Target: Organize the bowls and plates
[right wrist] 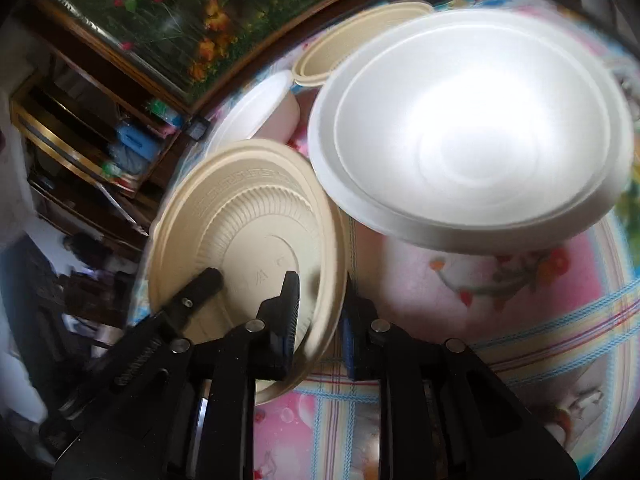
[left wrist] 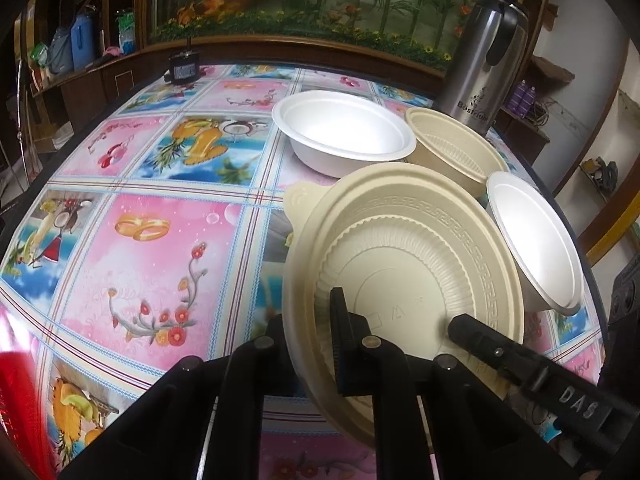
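Right now I am clamping both tools on one cream plate (left wrist: 400, 248), which is standing steeply tilted on edge over the near part of the table. My left gripper (left wrist: 308, 312) is pinching the plate's rim on its left side, with one finger lying against the ribbed inner face and the other sitting behind the plate. My right gripper (right wrist: 320, 280) is biting the rim on the opposite side in the same way, its jaws drawn in tight with the edge between them. In the left wrist view, one black finger (left wrist: 480, 340) of that right tool is reaching in across the plate's face. I cannot tell whether the plate's bottom edge is touching the table, since my tools are hiding it.

Just behind the plate a cream bowl (left wrist: 452, 148) is sitting upright, and a white foam bowl (left wrist: 344, 128) is resting upright just beside it on the left, their rims close to touching. To the right of the plate a second white foam bowl (left wrist: 536, 240) is leaning on its side, mouth facing the plate; what is propping it up I cannot make out.

A steel flask (left wrist: 480, 64) is standing at the far right edge behind the cream bowl. The flowered tablecloth (left wrist: 152, 240) is covering the whole table, and a small black object (left wrist: 182, 68) is sitting on its far left edge.
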